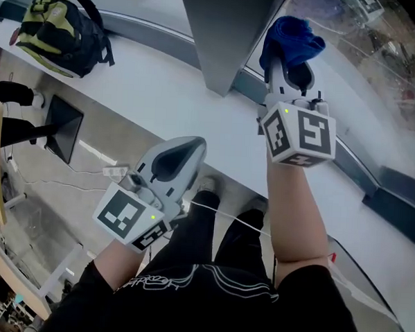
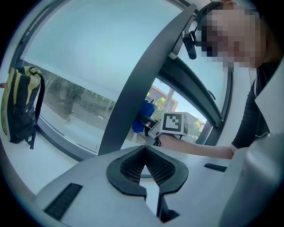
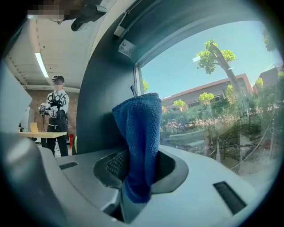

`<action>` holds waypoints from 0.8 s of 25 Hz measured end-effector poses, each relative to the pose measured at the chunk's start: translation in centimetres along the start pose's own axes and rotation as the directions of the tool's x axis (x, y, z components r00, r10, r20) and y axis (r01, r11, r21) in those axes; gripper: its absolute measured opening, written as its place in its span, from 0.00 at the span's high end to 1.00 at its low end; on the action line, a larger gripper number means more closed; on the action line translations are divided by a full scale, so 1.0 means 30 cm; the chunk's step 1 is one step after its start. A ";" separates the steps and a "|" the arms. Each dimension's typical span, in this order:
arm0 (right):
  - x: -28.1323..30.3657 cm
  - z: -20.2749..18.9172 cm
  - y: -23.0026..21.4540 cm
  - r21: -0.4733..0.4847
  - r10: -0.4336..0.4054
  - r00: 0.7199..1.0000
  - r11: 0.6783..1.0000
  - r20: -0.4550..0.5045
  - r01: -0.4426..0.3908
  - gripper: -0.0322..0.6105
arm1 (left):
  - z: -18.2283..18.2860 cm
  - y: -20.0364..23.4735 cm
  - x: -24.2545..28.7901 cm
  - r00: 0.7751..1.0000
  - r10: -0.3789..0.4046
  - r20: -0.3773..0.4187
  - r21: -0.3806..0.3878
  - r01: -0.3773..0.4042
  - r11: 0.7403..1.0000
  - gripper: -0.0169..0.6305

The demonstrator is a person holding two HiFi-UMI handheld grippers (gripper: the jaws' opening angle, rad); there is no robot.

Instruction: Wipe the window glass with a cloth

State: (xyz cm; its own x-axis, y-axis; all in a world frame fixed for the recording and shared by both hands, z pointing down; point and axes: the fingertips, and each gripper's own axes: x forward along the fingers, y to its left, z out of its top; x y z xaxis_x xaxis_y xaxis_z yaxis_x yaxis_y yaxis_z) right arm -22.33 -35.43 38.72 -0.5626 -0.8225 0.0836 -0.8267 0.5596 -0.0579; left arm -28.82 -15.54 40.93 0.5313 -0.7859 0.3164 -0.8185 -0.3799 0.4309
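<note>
A blue cloth (image 1: 292, 38) is bunched in my right gripper (image 1: 295, 75), which is shut on it and raised beside the window glass (image 1: 382, 70), just right of a grey mullion (image 1: 225, 31). In the right gripper view the cloth (image 3: 140, 133) stands up from between the closed jaws of the right gripper (image 3: 135, 179), with the glass (image 3: 213, 111) close behind it; I cannot tell whether cloth and glass touch. My left gripper (image 1: 189, 149) hangs lower, over the white sill, shut and empty (image 2: 145, 165). It looks toward the cloth (image 2: 143, 116).
A black and yellow backpack (image 1: 58, 32) rests on the white sill (image 1: 156, 90) at far left, also in the left gripper view (image 2: 20, 104). A dark monitor (image 1: 62, 126) and cables lie on the floor below. A person (image 3: 56, 115) stands far back in the room.
</note>
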 end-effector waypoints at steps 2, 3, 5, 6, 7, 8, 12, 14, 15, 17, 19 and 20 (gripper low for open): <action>0.015 -0.007 -0.001 0.001 -0.007 1.000 1.000 -0.008 0.007 0.80 | -0.008 0.008 -0.001 1.000 0.001 -0.004 -0.007 -0.001 1.000 0.97; 0.019 -0.011 -0.004 0.003 -0.010 1.000 1.000 -0.012 0.010 0.80 | -0.010 0.009 0.001 1.000 0.001 -0.005 -0.008 -0.001 1.000 0.97; 0.018 -0.018 -0.011 0.002 -0.012 1.000 1.000 -0.016 0.012 0.80 | -0.016 0.002 0.008 1.000 -0.002 -0.008 -0.007 0.002 1.000 0.97; 0.013 -0.019 -0.018 0.000 -0.014 1.000 1.000 -0.015 0.014 0.80 | -0.019 -0.005 0.014 1.000 -0.004 -0.010 -0.006 0.004 1.000 0.97; 0.005 -0.019 -0.028 -0.001 -0.017 1.000 1.000 -0.014 0.017 0.80 | -0.023 -0.012 0.020 1.000 -0.007 -0.012 -0.004 0.007 1.000 0.97; -0.003 -0.017 -0.039 0.000 -0.021 1.000 1.000 -0.011 0.021 0.80 | -0.027 -0.020 0.028 1.000 -0.010 -0.014 -0.002 0.010 1.000 0.97; -0.048 -0.014 -0.093 0.001 -0.032 0.999 0.999 -0.008 0.032 0.80 | -0.042 -0.060 0.064 0.999 -0.027 -0.029 0.001 0.027 1.000 0.97; -0.084 -0.018 -0.132 -0.004 -0.043 0.999 0.999 -0.013 0.043 0.80 | -0.052 -0.092 0.087 0.999 -0.038 -0.038 0.002 0.038 0.999 0.97; -0.103 -0.021 -0.154 -0.002 -0.048 0.999 0.999 -0.015 0.048 0.80 | -0.058 -0.110 0.101 0.998 -0.043 -0.042 0.003 0.043 0.999 0.97; -0.144 -0.024 -0.196 0.002 -0.053 0.999 0.999 -0.012 0.053 0.80 | -0.072 -0.148 0.130 0.997 -0.055 -0.052 0.004 0.055 0.998 0.97; -0.188 -0.023 -0.237 -0.003 -0.054 0.999 0.999 -0.005 0.054 0.80 | -0.090 -0.189 0.163 0.995 -0.073 -0.063 0.006 0.073 0.997 0.97; -0.211 -0.023 -0.259 -0.009 -0.058 0.998 0.998 -0.002 0.058 0.80 | -0.100 -0.212 0.180 0.994 -0.082 -0.069 0.007 0.083 0.997 0.97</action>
State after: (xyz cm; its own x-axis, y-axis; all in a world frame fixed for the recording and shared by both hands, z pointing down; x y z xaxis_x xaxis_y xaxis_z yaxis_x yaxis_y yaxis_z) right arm -12.35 -34.52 39.32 -0.5133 -0.8535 0.0893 -0.8582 0.5115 -0.0443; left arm -20.10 -15.90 42.43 0.6106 -0.7164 0.3376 -0.7732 -0.4470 0.4498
